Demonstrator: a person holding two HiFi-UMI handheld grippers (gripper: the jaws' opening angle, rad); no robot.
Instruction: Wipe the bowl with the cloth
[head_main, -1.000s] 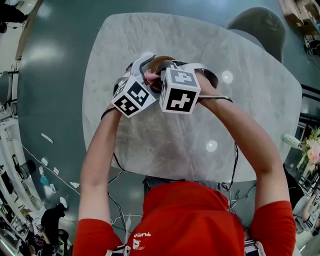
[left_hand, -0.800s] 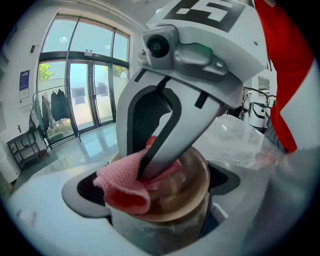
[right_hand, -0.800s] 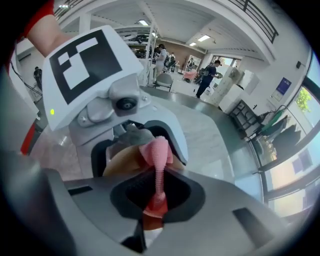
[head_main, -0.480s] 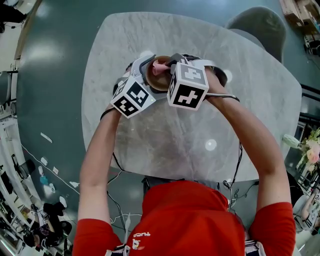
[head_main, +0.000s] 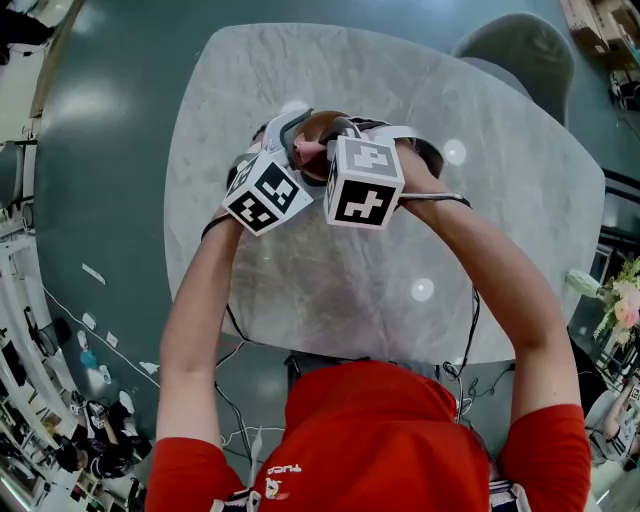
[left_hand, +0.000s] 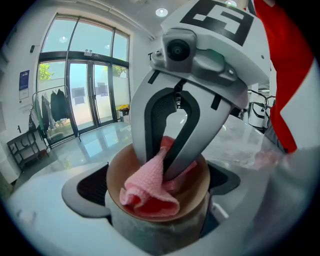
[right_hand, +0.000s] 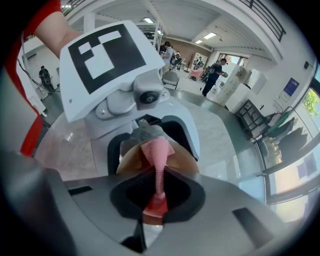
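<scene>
Bowl (left_hand: 118, 176) is held off the table (head_main: 500, 200), above its far-left part, in your left gripper (head_main: 292, 138), whose jaws press on the bowl's outer wall from either side. Its mouth opens toward your right gripper (right_hand: 159, 195), which faces it head-on. Those jaws are pinched tight on the pink cloth (left_hand: 150, 192), and the cloth runs straight out from them into the hollow, its bunched end lying against the inner wall. The wipe looks under way; your next sweep likely turns on dragging that end round the wall while the left holds steady.
</scene>
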